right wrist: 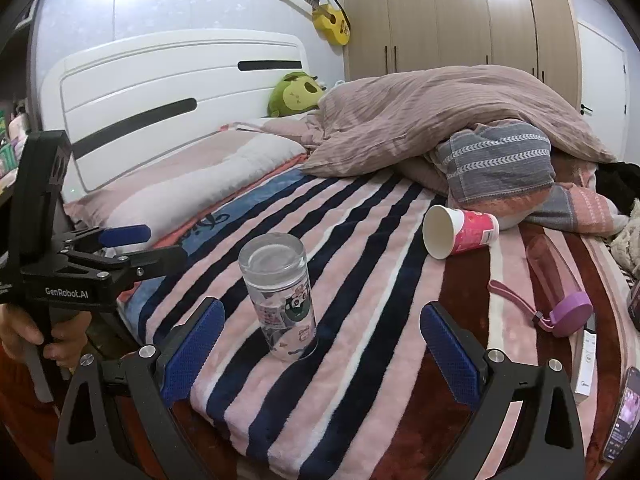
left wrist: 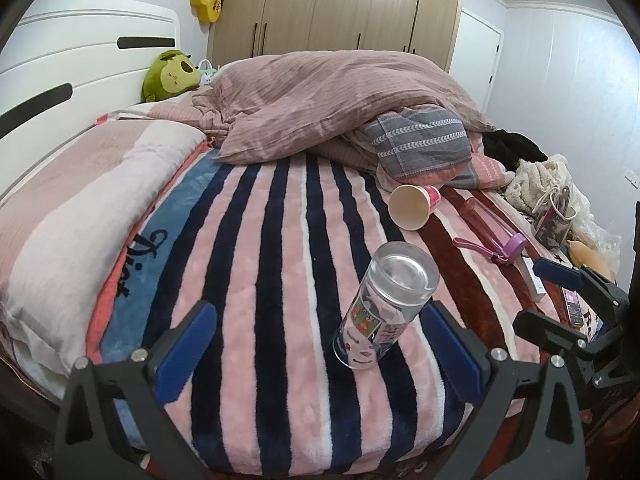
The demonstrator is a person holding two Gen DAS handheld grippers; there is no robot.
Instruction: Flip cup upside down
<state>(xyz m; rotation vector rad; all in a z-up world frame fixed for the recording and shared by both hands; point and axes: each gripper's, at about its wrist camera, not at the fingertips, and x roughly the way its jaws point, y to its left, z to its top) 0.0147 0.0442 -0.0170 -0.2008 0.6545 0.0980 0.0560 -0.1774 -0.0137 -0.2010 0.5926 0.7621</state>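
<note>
A clear glass cup [left wrist: 382, 306] with cartoon stickers stands upside down on the striped blanket [left wrist: 280, 280], its thick base on top, leaning a little. It also shows in the right wrist view [right wrist: 280, 294]. My left gripper [left wrist: 316, 344] is open and empty, with the cup between its blue pads near the right one. My right gripper [right wrist: 320, 348] is open and empty, the cup just ahead between its pads. The left gripper also shows at the left of the right wrist view [right wrist: 132, 248], open.
A pink paper cup [right wrist: 460, 232] lies on its side beyond the glass. A purple-capped bottle [right wrist: 560, 284], a white box [right wrist: 586, 364] and a phone [right wrist: 622, 416] lie at the right. A heaped duvet [right wrist: 440, 120] and pillows fill the far bed.
</note>
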